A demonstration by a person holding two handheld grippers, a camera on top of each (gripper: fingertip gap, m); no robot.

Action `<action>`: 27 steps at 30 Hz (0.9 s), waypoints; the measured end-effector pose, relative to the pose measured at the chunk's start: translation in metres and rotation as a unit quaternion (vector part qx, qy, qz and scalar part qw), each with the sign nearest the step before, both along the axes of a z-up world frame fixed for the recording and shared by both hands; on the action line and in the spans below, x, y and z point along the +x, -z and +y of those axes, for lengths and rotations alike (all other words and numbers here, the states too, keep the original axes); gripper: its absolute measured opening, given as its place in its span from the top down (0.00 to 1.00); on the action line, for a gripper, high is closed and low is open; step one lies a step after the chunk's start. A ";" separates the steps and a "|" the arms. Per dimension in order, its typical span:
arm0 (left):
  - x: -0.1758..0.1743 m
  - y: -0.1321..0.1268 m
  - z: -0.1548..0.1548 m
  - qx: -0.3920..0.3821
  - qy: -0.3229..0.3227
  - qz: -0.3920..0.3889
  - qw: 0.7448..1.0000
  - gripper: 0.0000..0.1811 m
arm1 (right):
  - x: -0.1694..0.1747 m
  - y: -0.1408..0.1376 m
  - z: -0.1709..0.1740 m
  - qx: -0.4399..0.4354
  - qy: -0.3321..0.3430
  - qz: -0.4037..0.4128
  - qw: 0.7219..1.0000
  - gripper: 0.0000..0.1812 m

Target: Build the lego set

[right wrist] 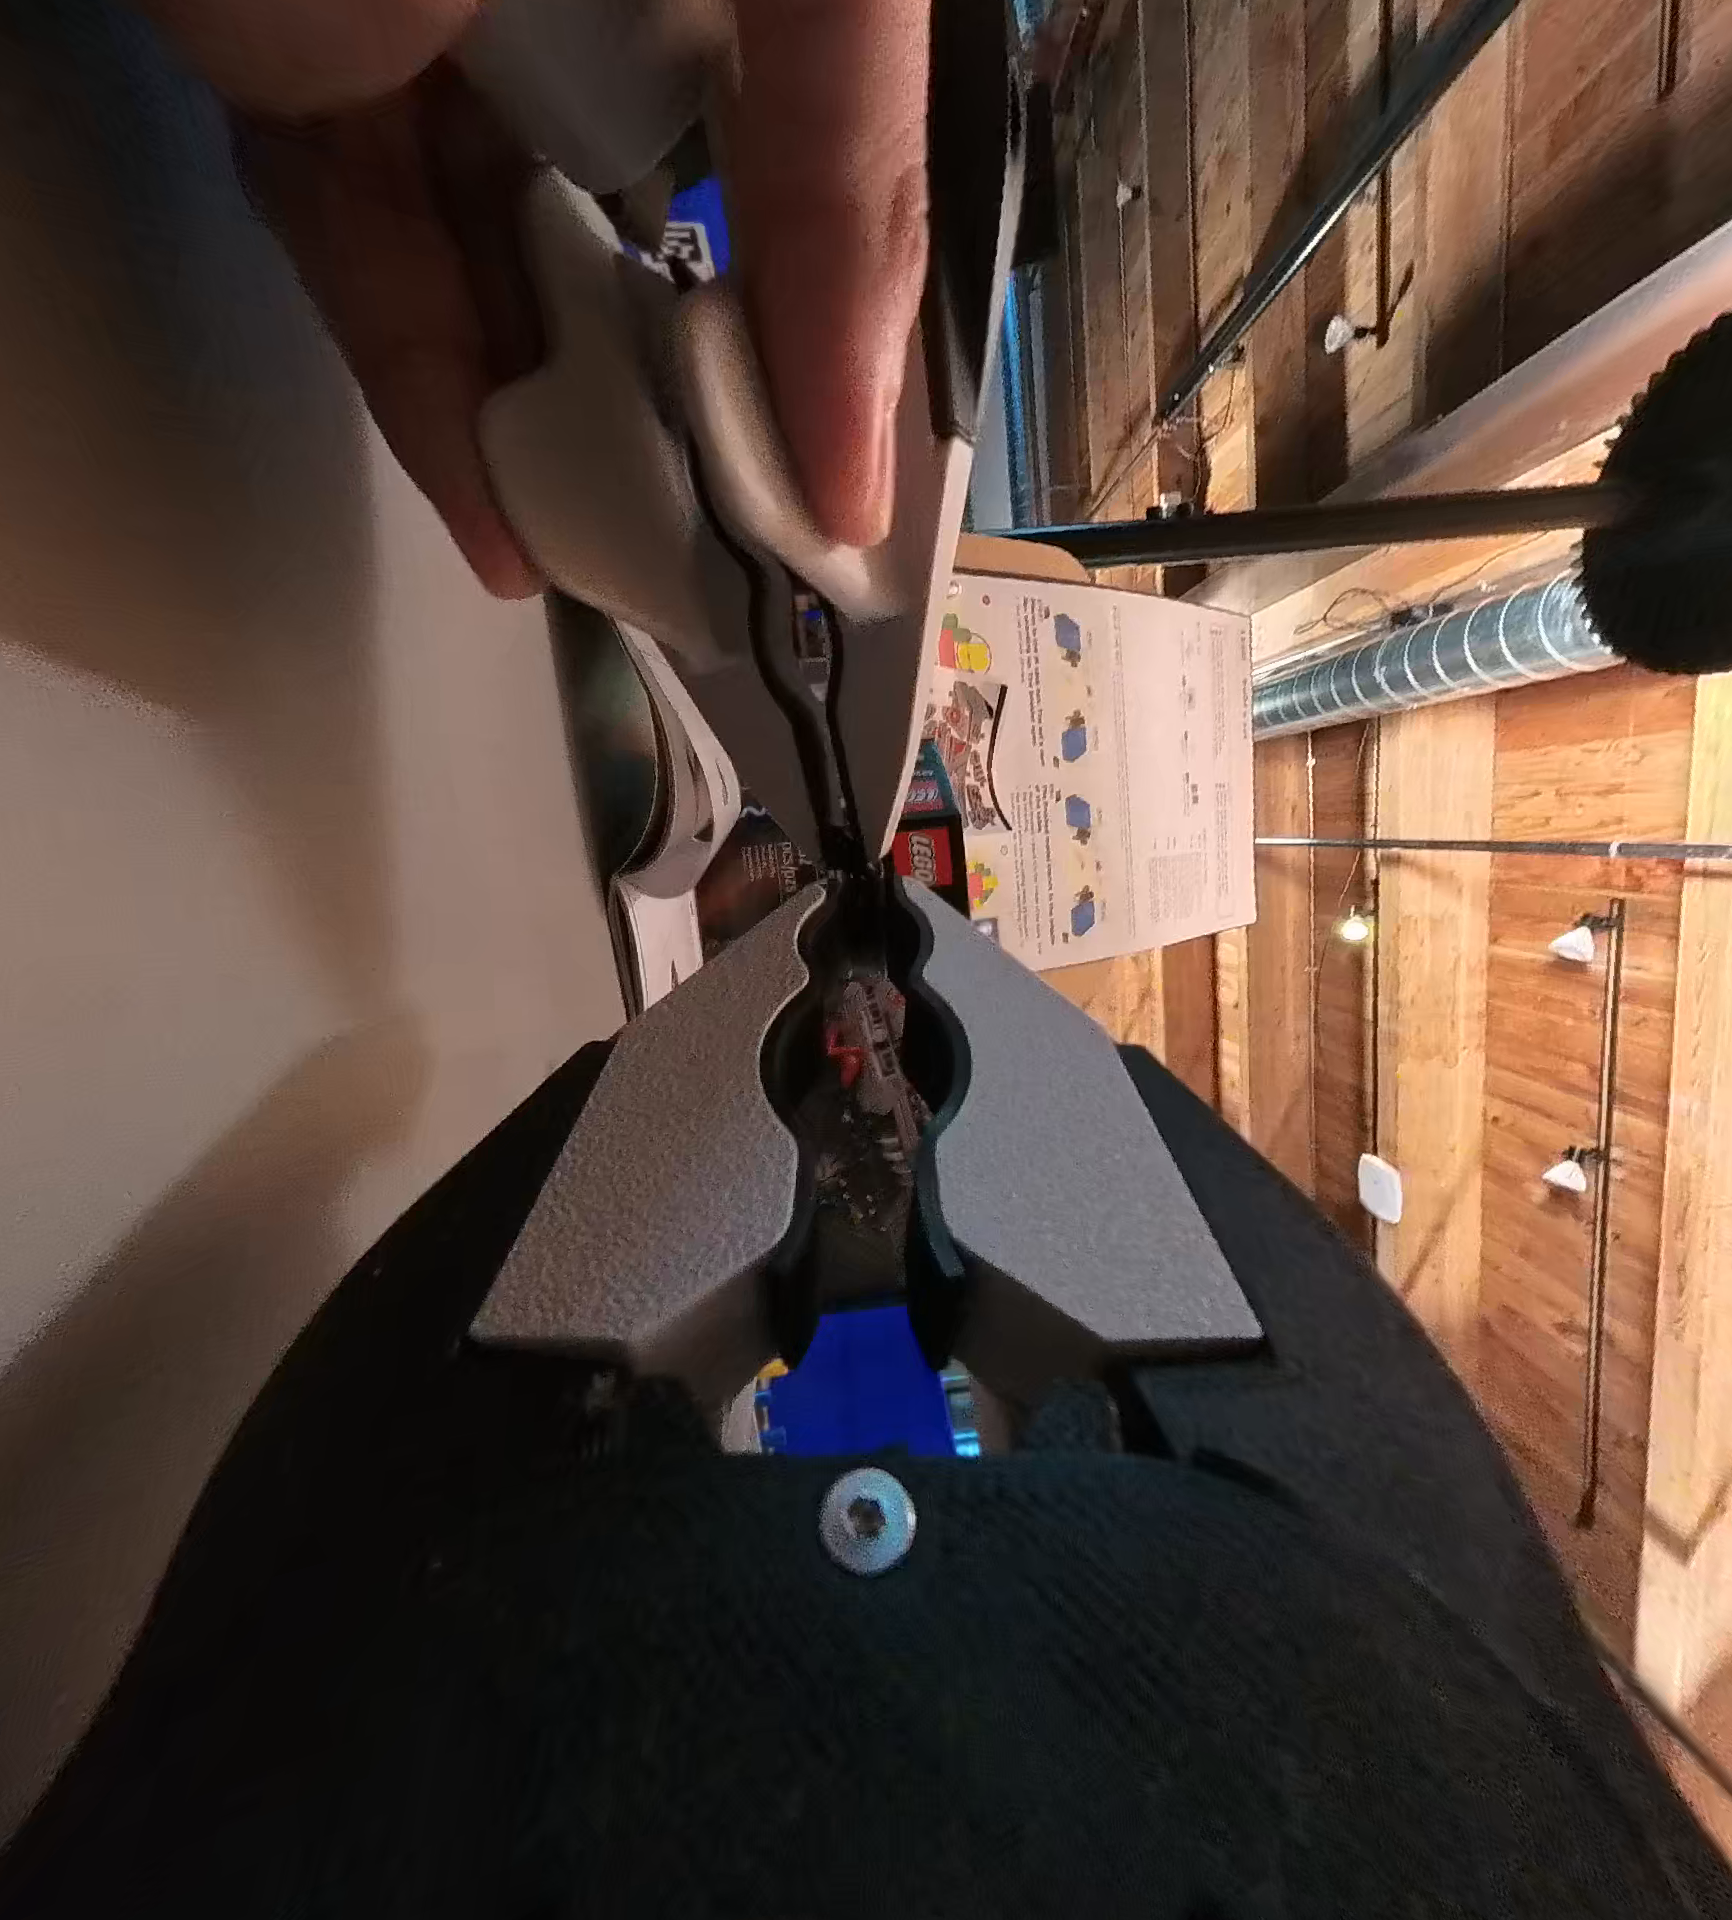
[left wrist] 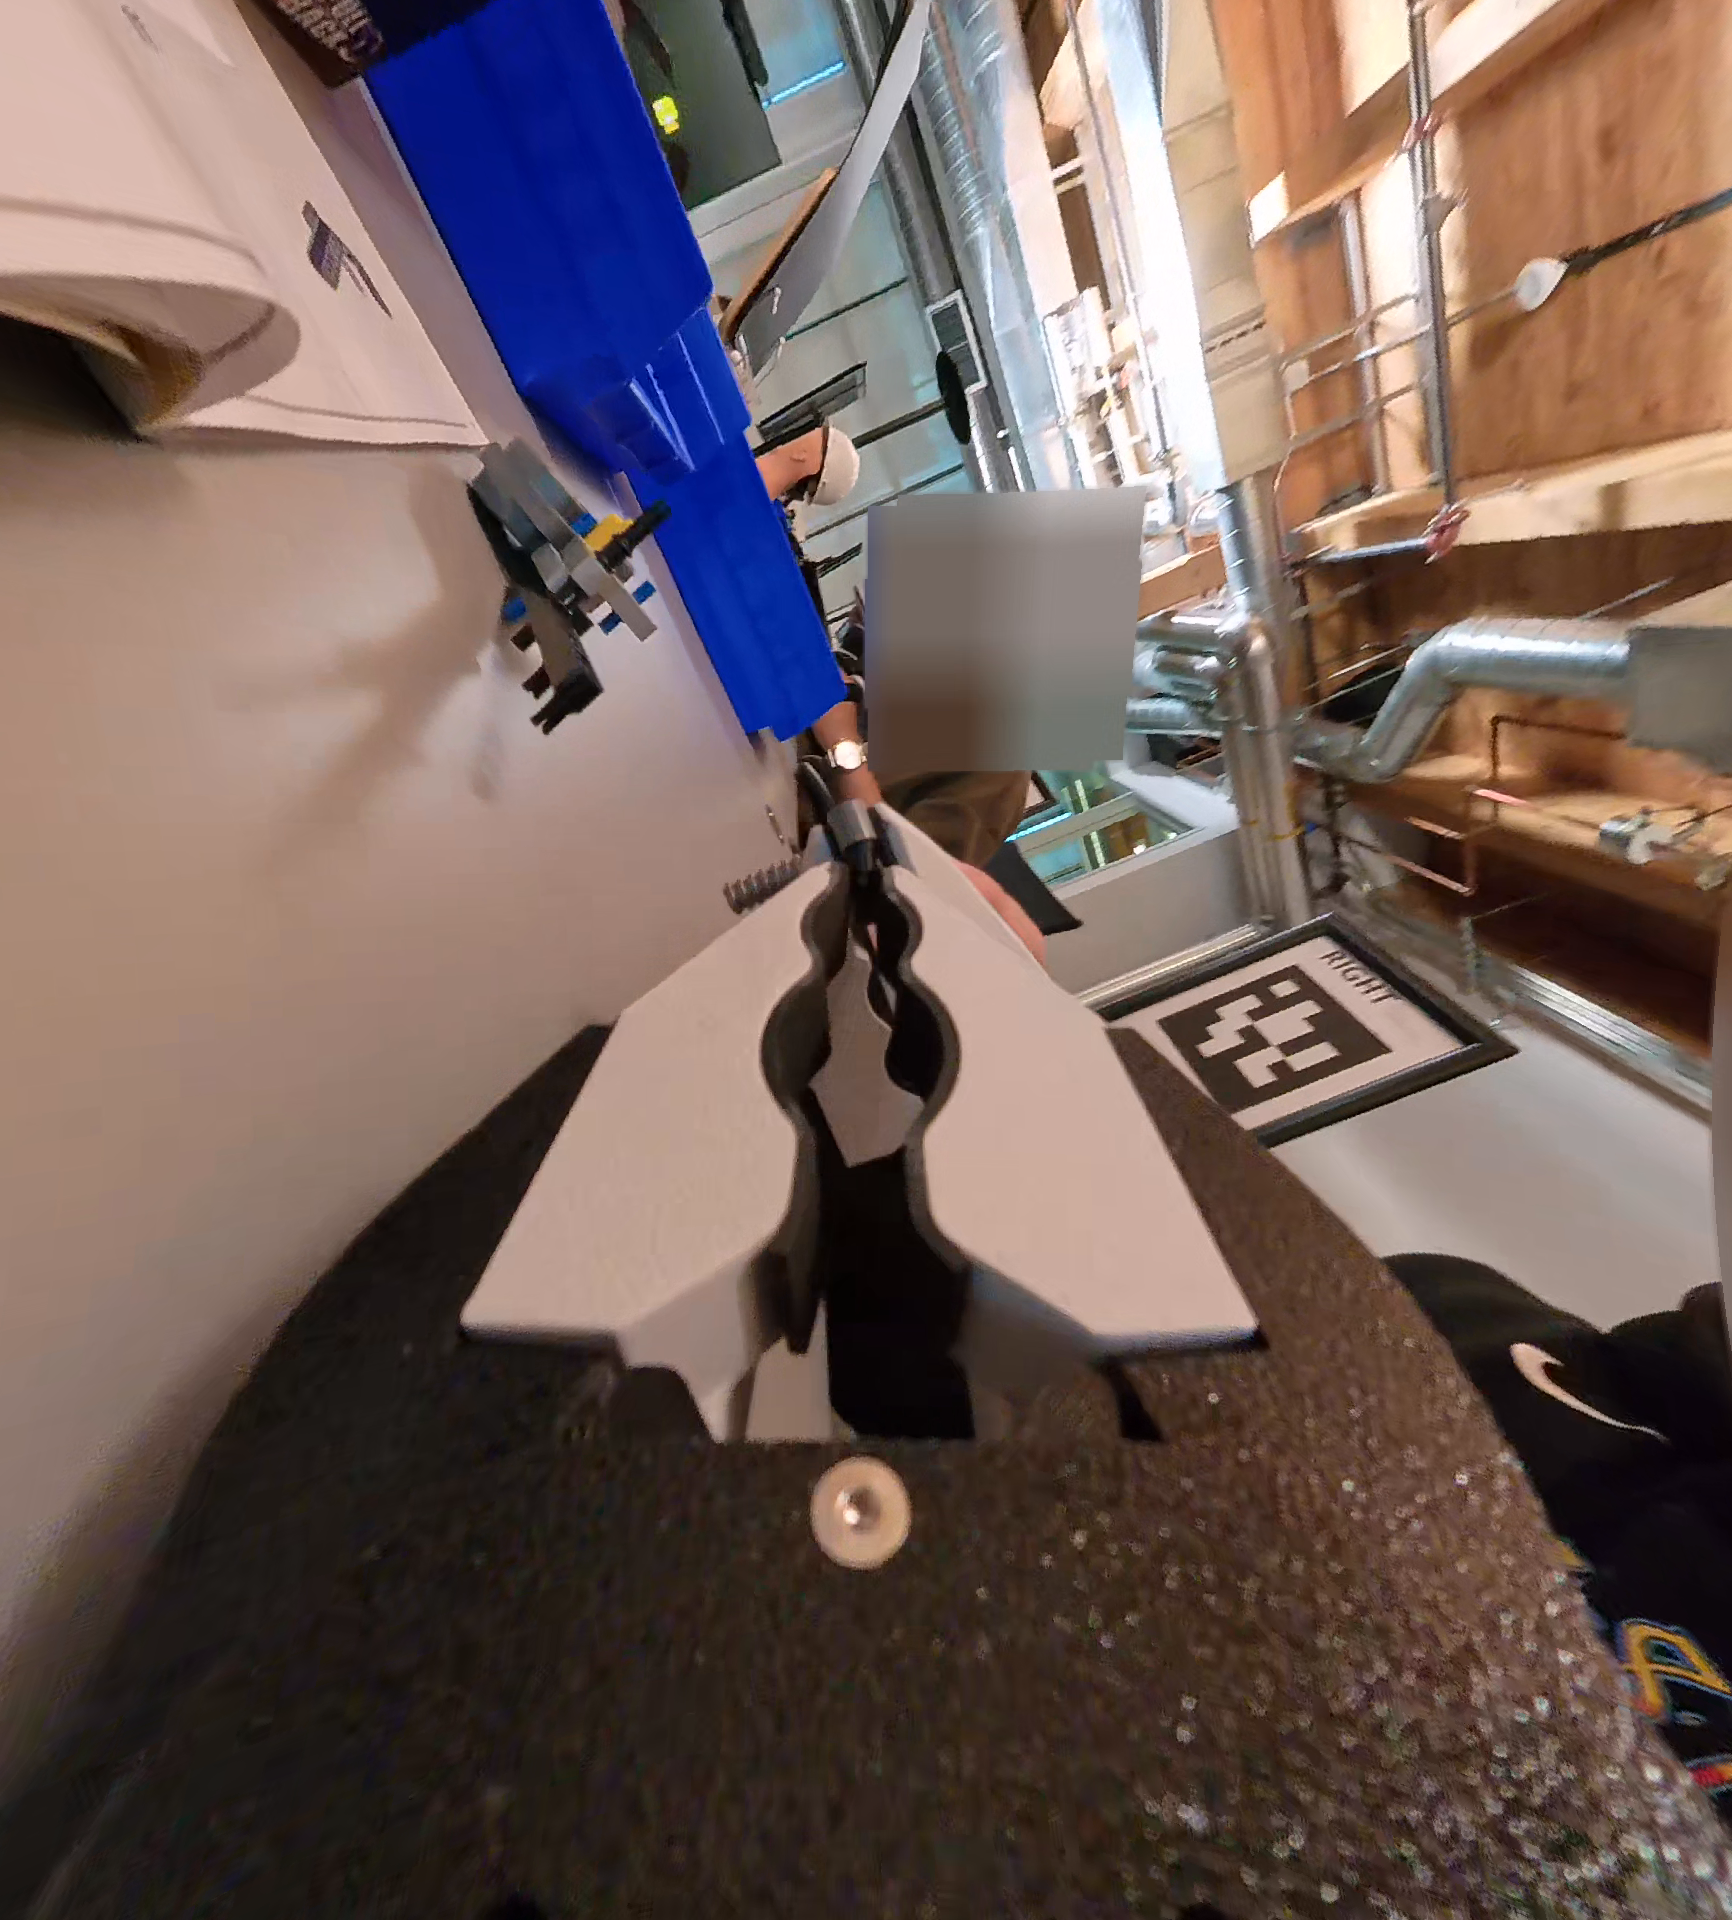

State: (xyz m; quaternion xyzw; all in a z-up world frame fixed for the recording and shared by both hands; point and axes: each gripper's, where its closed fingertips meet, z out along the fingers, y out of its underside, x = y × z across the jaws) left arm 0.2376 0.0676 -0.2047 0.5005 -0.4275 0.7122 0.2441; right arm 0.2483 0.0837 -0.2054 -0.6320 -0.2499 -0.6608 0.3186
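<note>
Both grippers meet tip to tip above the table (left wrist: 218,1039), left gripper (left wrist: 857,883) clamped on a small dark piece (left wrist: 854,831), right gripper (right wrist: 857,883) pinched closed there too; half-built model (left wrist: 561,592) sits well apart, so align squarely, press gently.

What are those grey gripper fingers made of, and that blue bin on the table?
The grey fingers look like hard moulded or printed plastic: matte, finely pebbled, with sharp flat facets. Their inner edges carry a darker wavy lining, possibly rubber. The blue bin looks like smooth, slightly glossy plastic, uniformly coloured with moulded ribs. Neither can be confirmed by sight alone.
</note>
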 end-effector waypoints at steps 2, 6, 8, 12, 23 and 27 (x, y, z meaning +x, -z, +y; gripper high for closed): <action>-0.002 0.001 0.001 -0.016 0.003 0.014 1.000 0.98 | -0.002 0.001 0.001 -0.014 -0.010 -0.019 1.000 0.97; -0.006 0.003 0.002 -0.034 0.008 0.036 0.999 0.99 | -0.005 0.003 0.001 -0.040 -0.033 -0.058 0.997 0.97; -0.005 0.004 0.001 -0.033 0.009 0.042 0.999 0.99 | -0.006 0.004 0.000 -0.052 -0.040 -0.078 0.995 0.98; -0.003 0.009 0.000 -0.019 0.005 0.049 0.999 0.99 | -0.003 0.007 -0.002 -0.071 -0.044 -0.097 0.992 0.98; 0.001 0.017 -0.002 0.038 0.001 0.040 0.998 0.99 | -0.001 0.013 -0.004 -0.069 -0.047 -0.042 0.996 0.98; -0.001 0.014 -0.002 0.019 0.012 0.042 0.999 0.99 | -0.001 0.010 -0.005 -0.061 -0.055 -0.041 0.996 0.97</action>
